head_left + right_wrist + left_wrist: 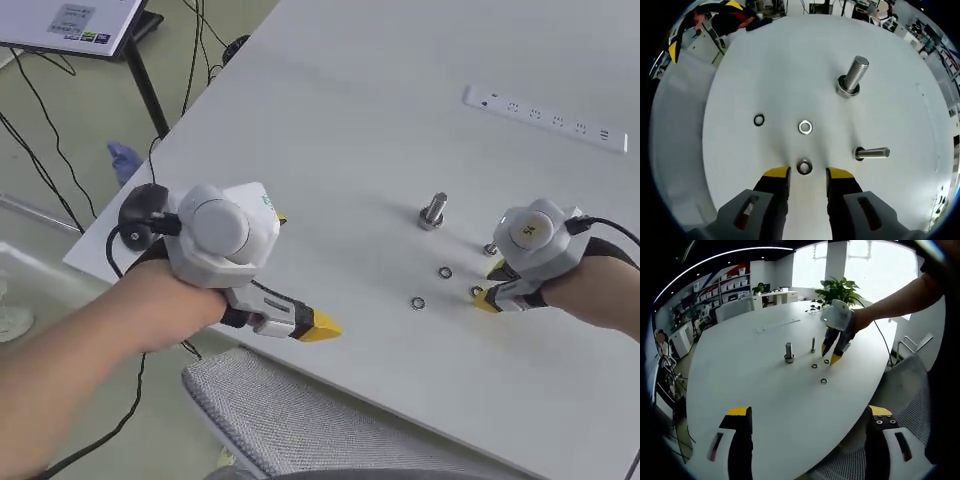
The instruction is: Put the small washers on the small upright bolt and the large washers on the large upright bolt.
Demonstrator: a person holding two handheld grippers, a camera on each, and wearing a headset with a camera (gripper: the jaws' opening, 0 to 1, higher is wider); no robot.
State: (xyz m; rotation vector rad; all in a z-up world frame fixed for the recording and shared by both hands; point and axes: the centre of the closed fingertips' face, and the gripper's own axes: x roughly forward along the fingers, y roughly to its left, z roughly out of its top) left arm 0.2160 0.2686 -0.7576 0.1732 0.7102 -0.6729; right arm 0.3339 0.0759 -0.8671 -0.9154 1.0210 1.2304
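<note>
Right hand-held gripper (808, 173), jaws parted, frames a flat silver washer (804, 166).

White table (330, 100) in a bright open office, with a white power strip (545, 118) lying flat near its far edge. At the near edge, the grey mesh back of a chair (290, 410). On the pale floor to the left, black cables (40, 150) trailing past a dark stand with a lit screen (70, 25) on top, and a small blue object (125, 160) near the stand's leg. Beyond the table in the left gripper view, a leafy potted plant (840, 289) before sunlit windows (875, 260), shelves (725, 282) stacked with boxes along the side wall, and a grey office chair (735, 307) at the far side.
</note>
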